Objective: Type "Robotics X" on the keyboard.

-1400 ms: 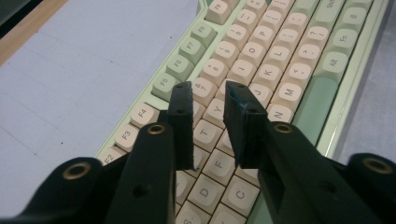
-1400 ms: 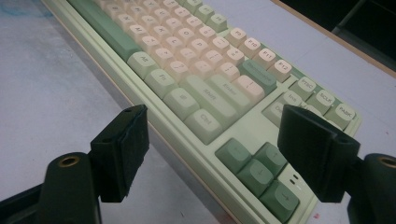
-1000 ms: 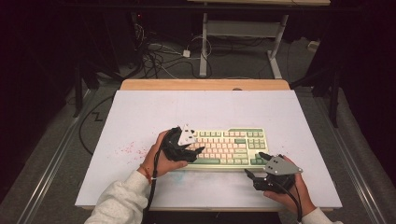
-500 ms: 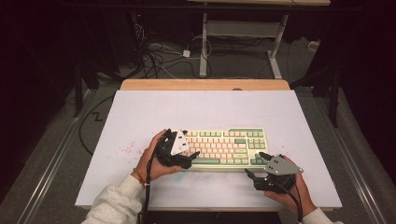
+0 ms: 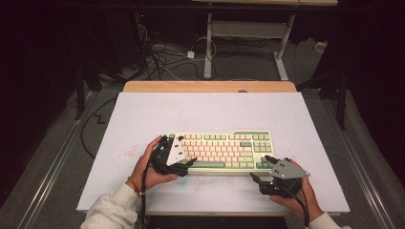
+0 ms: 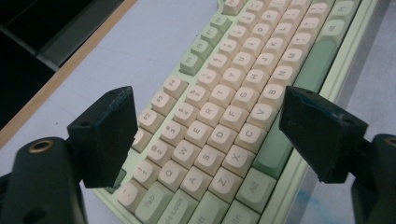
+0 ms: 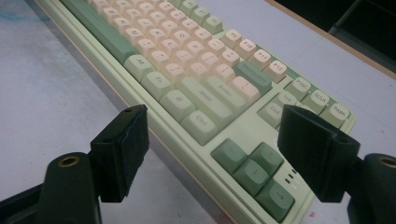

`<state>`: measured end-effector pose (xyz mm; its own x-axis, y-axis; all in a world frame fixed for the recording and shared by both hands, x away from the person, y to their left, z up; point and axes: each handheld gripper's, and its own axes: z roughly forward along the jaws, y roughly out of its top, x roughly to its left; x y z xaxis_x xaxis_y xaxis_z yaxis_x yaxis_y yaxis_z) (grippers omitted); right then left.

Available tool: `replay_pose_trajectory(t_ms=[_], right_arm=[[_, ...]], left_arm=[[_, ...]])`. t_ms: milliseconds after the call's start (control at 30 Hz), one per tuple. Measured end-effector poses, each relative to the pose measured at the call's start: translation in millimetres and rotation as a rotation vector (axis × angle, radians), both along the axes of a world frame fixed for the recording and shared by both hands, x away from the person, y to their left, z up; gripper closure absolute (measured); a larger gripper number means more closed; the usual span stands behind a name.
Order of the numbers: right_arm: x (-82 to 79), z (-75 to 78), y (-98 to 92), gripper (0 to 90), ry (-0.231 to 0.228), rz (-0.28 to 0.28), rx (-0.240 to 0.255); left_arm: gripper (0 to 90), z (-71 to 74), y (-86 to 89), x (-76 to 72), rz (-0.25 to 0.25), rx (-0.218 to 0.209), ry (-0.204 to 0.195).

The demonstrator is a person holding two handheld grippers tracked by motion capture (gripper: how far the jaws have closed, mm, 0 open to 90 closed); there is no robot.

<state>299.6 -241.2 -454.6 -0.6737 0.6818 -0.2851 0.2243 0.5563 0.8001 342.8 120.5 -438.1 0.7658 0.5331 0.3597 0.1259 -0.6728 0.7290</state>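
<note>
Green and cream, the keyboard lies flat on the white desk, near the front edge and a bit right of the middle. The left gripper sits at the keyboard's left end, over its front left corner. Its jaws have just been opening, and now they stand wide apart with nothing held; in the left gripper view the keys lie under the gap, but the pads do not press on anything. The right gripper waits on the desk just in front of the keyboard's front right corner. Its jaws are wide open too, and it holds nothing. What could go wrong? If the two grippers grab the ends unevenly, I think the keyboard could tilt or twist and slip out. If a jaw comes down on the keys and not on the frame, it could push keys in or pop a cap off. If the keyboard gets pushed, it could slide toward the front edge of the desk. The high view shows both hands, the whole desk and the wooden strip along its back edge. The left gripper view shows the letters on the keys, like Q, W and Z. The right gripper view shows the arrow keys up close.
</note>
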Motion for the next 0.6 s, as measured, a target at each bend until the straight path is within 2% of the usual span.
replay_pose_trajectory(t_ms=[133,600], right_arm=[[0.1,0.2,0.1,25.0,0.002,0.003,0.003],[5.1,3.0,1.8,26.2,0.012,0.005,0.013]], left_arm=[[17.1,-3.5,5.6,-3.1,0.024,0.000,-0.006],[17.0,-11.2,27.9,-12.1,0.064,0.010,0.013]])
